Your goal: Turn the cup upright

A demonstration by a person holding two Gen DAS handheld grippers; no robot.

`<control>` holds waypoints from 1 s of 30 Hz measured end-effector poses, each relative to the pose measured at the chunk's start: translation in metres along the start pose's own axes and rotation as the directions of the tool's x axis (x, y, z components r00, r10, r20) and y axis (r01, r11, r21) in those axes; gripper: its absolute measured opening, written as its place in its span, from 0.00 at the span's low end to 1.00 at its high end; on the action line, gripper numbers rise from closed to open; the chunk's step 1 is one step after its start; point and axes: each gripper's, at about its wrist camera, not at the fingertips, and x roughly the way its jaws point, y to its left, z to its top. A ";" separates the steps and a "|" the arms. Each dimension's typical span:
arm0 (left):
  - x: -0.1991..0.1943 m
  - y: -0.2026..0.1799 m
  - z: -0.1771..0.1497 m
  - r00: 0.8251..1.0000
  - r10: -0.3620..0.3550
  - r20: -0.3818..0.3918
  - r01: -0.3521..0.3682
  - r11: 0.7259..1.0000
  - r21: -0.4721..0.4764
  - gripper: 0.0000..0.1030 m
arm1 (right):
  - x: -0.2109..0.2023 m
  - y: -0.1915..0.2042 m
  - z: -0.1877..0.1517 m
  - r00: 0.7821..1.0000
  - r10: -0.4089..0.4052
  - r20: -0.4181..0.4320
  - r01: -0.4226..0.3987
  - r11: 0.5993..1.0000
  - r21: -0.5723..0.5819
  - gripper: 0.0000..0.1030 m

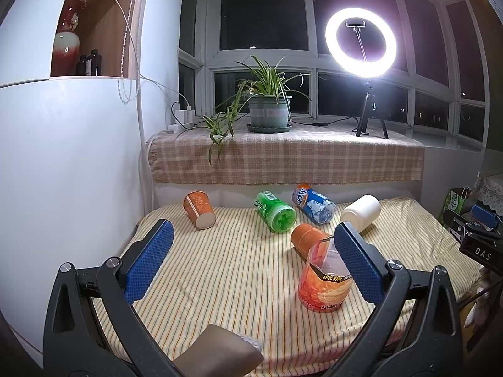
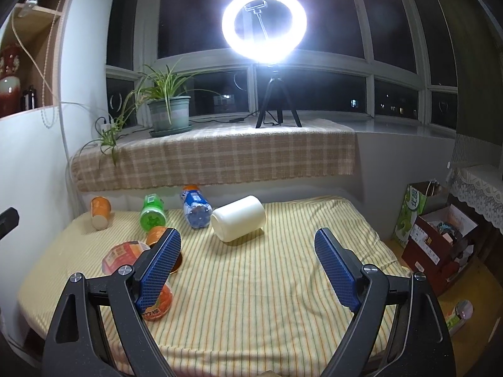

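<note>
A white cup (image 1: 361, 212) lies on its side on the striped cloth at the far right; in the right wrist view the white cup (image 2: 240, 221) is straight ahead of my right gripper. An orange paper cup (image 1: 199, 210) lies on its side at the far left, and it also shows in the right wrist view (image 2: 100, 212). A second orange cup (image 1: 306, 237) lies on its side near the middle. An orange snack tub (image 1: 323, 282) stands upright beside my left gripper's right finger. My left gripper (image 1: 251, 245) is open and empty. My right gripper (image 2: 248, 251) is open and empty.
A green bottle (image 1: 276, 212) and a blue bottle (image 1: 314, 204) lie on their sides at the back. A checked cloth ledge (image 1: 283, 157) carries a potted plant (image 1: 267, 106) and a ring light (image 1: 361, 39). Boxes (image 2: 437, 238) stand right of the table.
</note>
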 end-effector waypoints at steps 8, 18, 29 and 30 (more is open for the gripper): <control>0.000 0.000 0.000 1.000 -0.002 -0.003 0.002 1.000 -0.001 1.00 | 0.001 -0.001 -0.001 1.000 -0.001 -0.002 0.001 1.000 0.003 0.85; 0.001 0.000 0.000 1.000 -0.003 -0.001 0.003 1.000 0.000 1.00 | 0.003 0.000 -0.001 1.000 -0.002 -0.004 0.002 1.000 0.002 0.85; 0.002 0.000 0.000 1.000 -0.003 -0.002 0.003 1.000 0.000 1.00 | 0.004 -0.001 -0.005 1.000 -0.002 -0.009 0.002 1.000 0.000 0.85; 0.002 0.000 0.001 1.000 -0.003 -0.003 0.003 1.000 0.000 1.00 | 0.004 -0.001 -0.006 1.000 -0.002 -0.008 0.002 1.000 -0.001 0.85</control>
